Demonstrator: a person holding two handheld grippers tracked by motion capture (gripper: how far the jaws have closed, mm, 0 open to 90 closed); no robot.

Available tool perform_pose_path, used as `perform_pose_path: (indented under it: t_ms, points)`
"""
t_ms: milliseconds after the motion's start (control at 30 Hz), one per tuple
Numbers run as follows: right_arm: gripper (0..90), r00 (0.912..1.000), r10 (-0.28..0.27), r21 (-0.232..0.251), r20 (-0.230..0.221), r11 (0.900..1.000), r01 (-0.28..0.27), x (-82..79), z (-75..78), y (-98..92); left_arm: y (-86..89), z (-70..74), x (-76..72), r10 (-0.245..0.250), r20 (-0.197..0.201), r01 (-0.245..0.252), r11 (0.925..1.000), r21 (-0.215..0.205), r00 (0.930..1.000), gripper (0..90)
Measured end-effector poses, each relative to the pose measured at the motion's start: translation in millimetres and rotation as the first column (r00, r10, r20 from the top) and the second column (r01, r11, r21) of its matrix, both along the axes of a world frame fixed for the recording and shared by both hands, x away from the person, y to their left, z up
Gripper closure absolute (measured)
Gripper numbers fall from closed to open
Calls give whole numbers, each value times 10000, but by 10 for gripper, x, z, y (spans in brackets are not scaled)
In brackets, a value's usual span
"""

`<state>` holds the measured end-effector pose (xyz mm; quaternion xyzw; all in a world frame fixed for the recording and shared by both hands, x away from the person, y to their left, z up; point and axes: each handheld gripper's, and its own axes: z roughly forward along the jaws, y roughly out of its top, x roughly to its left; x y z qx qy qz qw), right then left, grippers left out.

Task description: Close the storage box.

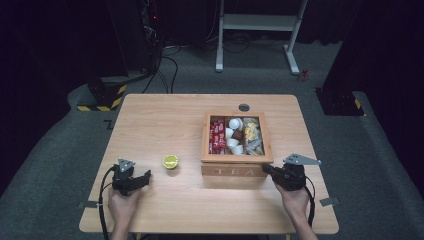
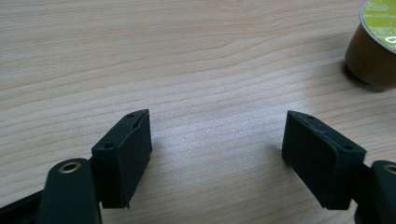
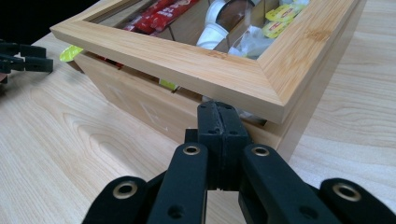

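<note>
Pale wood fills the middle of the high view: the desk (image 1: 150,120) carries everything. Next in size, the wooden tea box (image 1: 237,170), sitting right of centre, its glass-paned lid (image 1: 270,137) down or very nearly so, with red sachets, white pods and yellow packets showing through the pane. In the right gripper view a thin gap shows under the lid's front edge, lower centre of the frame, so it looks not fully seated.

Now the tools. The right hand-held gripper (image 1: 266,169), lower right of the high view, has its jaws pressed tight together with nothing between them, the tips right up at the box's front corner, just under that lid edge. The left hand-held gripper (image 1: 145,176), lower left, stands spread and empty over bare wood.

Smallest of all: the green-topped capsule (image 1: 170,162), upright on the desk between the left hand-held gripper and the box, untouched.

My read: the capsule is not yet picked up, and getting it into the box is all left to do.
</note>
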<state>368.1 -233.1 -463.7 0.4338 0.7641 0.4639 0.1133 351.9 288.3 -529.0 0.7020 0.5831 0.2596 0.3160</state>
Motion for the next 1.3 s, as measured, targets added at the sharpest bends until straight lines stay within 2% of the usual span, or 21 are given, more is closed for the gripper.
perform_pose_path:
  t_ms: [133, 233, 333, 600, 933, 1300]
  points:
    - [899, 10000, 49, 89, 79, 9999, -49, -16, -19, -1, 0, 0, 0, 0, 2, 0, 10000, 2, 10000, 245]
    - [899, 9994, -95, 304, 323, 9995, 85, -31, 53, -17, -1, 0, -1, -4, 3, 4, 10000, 4, 10000, 245]
    - [899, 9986, -20, 192, 525, 9998, 10, -26, 118, 1, -1, 0, -1, -7, -1, 7, 10000, 4, 10000, 245]
    - [899, 9991, -48, 140, 415, 9999, 42, -23, 54, 5, -1, 0, -1, -10, -2, 10, 10000, 4, 10000, 245]
    - [897, 9942, -704, 262, 818, 9973, 685, 5, 137, -237, -1, 0, -1, -9, 0, 9, 10000, 4, 10000, 245]
    - [896, 9801, -1592, 514, 1182, 9867, 1541, 9, 204, -558, -1, 0, -1, -8, -2, 8, 10000, 1, 10000, 245]
